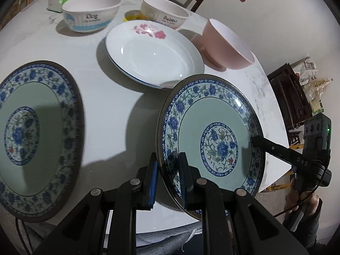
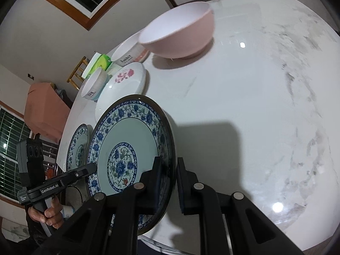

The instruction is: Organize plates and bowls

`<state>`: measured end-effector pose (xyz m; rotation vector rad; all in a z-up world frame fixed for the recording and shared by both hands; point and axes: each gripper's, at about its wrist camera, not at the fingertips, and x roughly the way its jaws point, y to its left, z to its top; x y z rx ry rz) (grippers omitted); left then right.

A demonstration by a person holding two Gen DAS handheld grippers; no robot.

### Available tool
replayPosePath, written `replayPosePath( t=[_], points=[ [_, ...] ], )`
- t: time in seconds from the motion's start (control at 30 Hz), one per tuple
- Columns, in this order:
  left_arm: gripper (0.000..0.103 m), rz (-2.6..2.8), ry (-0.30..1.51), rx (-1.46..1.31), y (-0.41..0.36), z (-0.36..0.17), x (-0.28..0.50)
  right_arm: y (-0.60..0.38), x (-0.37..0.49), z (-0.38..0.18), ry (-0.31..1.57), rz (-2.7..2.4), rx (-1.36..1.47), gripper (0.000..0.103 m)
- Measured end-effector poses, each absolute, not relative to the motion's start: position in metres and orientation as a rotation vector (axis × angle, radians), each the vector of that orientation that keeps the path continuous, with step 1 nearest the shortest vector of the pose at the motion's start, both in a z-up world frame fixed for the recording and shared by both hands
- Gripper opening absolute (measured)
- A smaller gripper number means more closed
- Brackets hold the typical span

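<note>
Blue-patterned plate (image 1: 212, 136) raised clear of the table (image 1: 119, 106), tilted, pinched at opposite rims: left gripper (image 1: 167, 180) jaws clamped at 7 o'clock, right gripper (image 2: 167, 182) jaws clamped at 3 o'clock. To be carried level toward 9 o'clock, centred over the matching plate (image 1: 31, 127), lowered gently, released together. White floral plate (image 1: 153, 53) at 12 o'clock.

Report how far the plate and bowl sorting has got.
Done: nothing looks stacked yet. In hand: both grippers, left gripper and right gripper, are shut on opposite rims of one blue floral plate, tilted above the table. Left: its twin plate, the white rose plate, the pink bowl and two printed bowls all sit separately.
</note>
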<state>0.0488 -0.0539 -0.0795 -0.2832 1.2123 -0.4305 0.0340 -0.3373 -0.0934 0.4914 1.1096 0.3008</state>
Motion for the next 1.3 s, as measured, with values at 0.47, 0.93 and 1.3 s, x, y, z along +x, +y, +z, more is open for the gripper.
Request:
replayPosePath(
  t=[0.47,0.93,1.3],
  points=[
    [0.015,-0.345,1.131,-0.316,0.014,-0.048,0.049,-0.269,0.055,-0.067,1.084,0.397,0.441,0.014],
    [0.016,-0.146,1.069,-0.339,0.129,-0.039,0.033,-0.144,0.085,-0.074,1.152,0.550,0.395,0.014],
    [0.016,-0.076,1.089,-0.391,0.175,-0.060,0.036,-0.094,0.107,-0.093,1.217,0.561,0.370,0.014]
  ],
)
